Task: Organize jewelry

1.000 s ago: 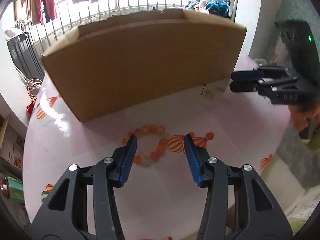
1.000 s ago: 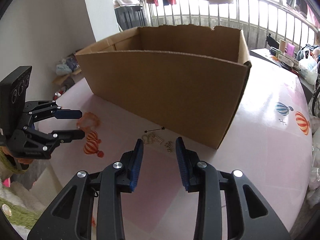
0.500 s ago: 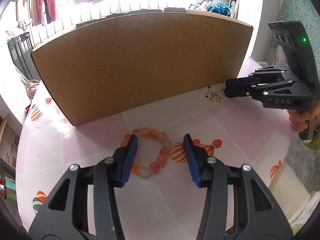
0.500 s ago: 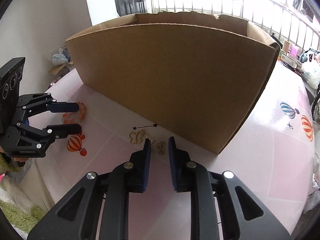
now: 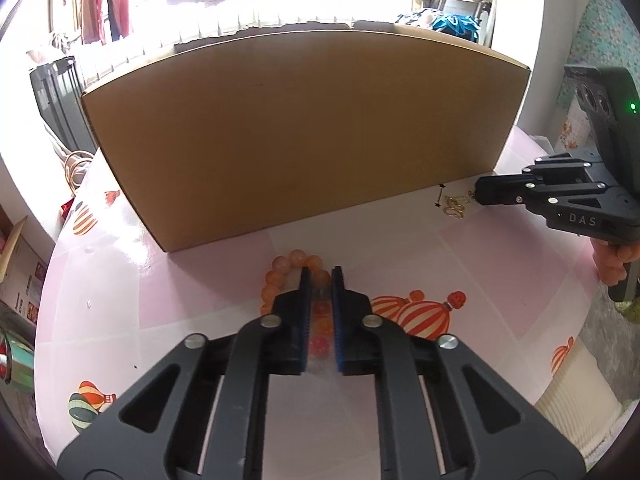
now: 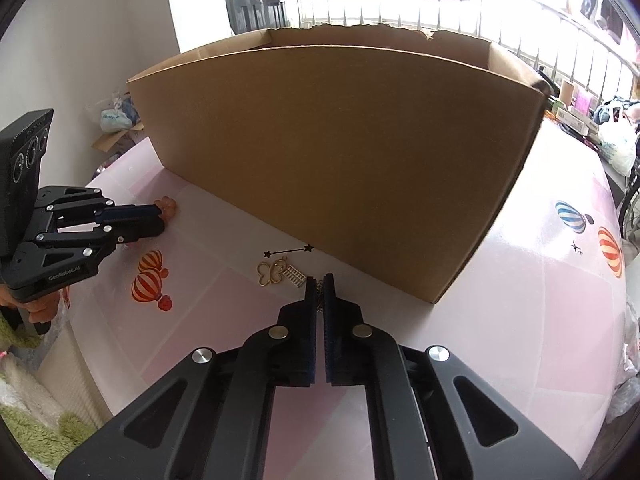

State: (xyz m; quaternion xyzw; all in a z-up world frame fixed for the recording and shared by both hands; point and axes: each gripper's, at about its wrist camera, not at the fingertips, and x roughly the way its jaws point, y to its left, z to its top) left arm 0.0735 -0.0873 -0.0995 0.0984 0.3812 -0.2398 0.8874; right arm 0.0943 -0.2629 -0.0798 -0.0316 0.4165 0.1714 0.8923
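White wall (image 6: 80, 40), bright railed window (image 6: 520, 12), hanging clothes (image 5: 108, 4)

Orange-pink bead bracelet (image 5: 280, 276), gold charms (image 6: 274, 273), brown cardboard box (image 5: 304, 132), pink tablecloth (image 5: 500, 272) with striped balloons.

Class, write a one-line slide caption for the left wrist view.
Left gripper, jaws just closed, grips the orange bead bracelet on the pink table before the cardboard box.

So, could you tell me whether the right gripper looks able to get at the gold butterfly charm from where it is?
Probably yes. The gold butterfly charm lies bare on the table, just left of the right gripper. Its fingers have just closed on a small chain piece, so they would need to release first.
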